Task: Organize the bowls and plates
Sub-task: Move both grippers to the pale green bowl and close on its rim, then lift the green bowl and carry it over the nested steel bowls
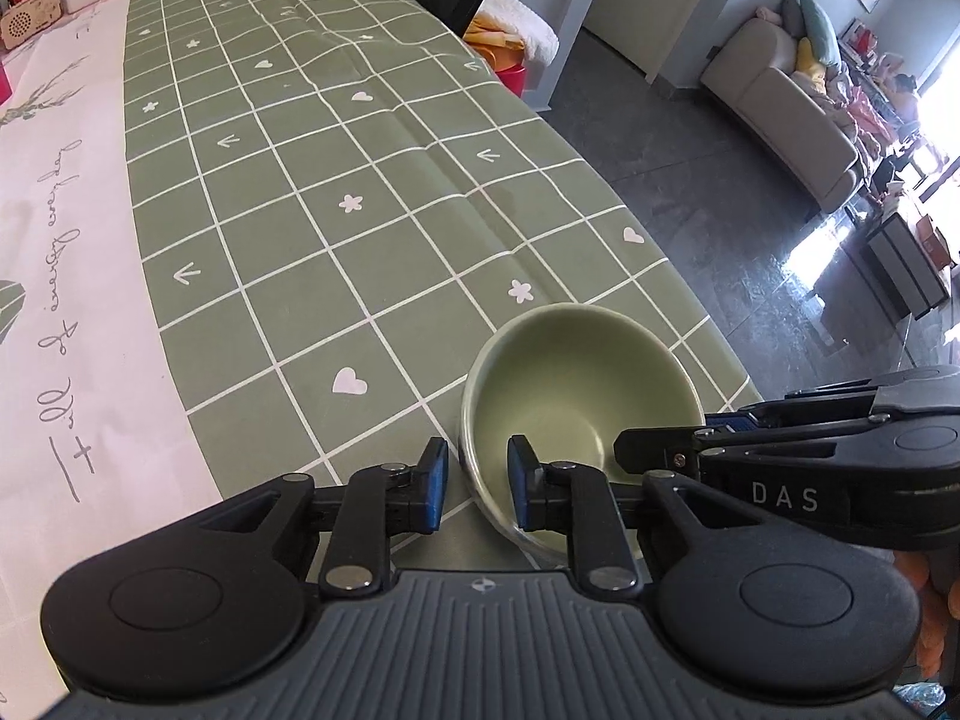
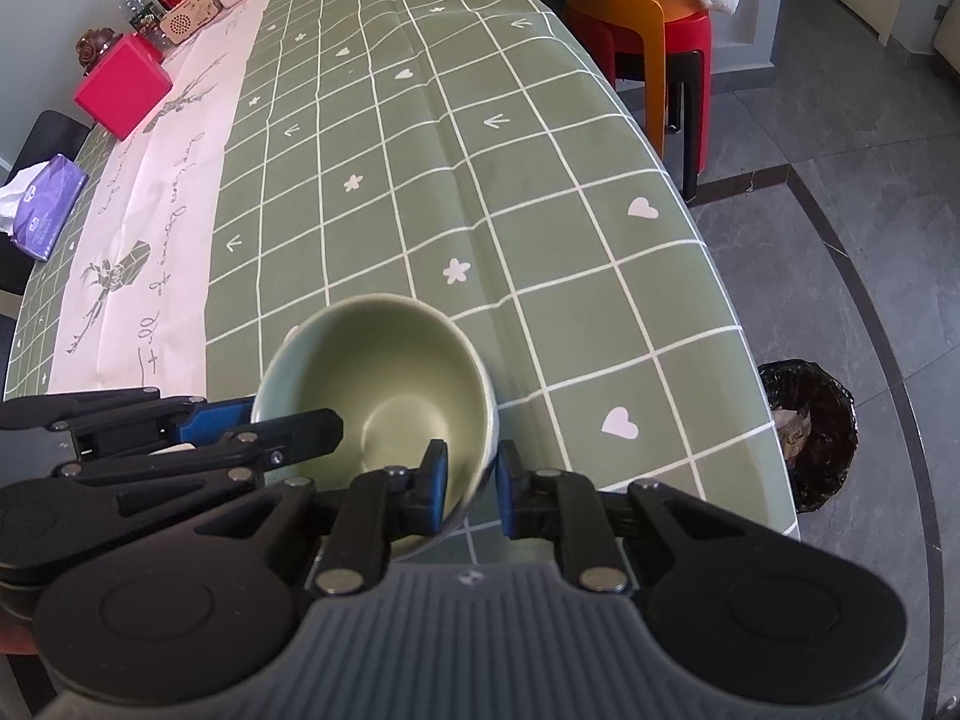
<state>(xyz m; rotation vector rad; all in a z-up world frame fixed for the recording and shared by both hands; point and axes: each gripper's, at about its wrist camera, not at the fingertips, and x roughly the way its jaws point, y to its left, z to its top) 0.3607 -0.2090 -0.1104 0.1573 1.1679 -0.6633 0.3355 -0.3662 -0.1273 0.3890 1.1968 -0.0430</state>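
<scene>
We find the green bowl (image 1: 570, 414) near the table (image 1: 336, 192) edge, left gripper (image 1: 477, 483) and right gripper (image 2: 469, 489) each nearly closed astride opposite rims; likely glazed, stiff, slippery, breakable, so we'd pinch the rim squarely.

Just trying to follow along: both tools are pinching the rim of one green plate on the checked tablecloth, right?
Not a plate: it is a deep green bowl, as the right wrist view shows. The left tool and right tool each straddle its rim on the checked tablecloth.
</scene>
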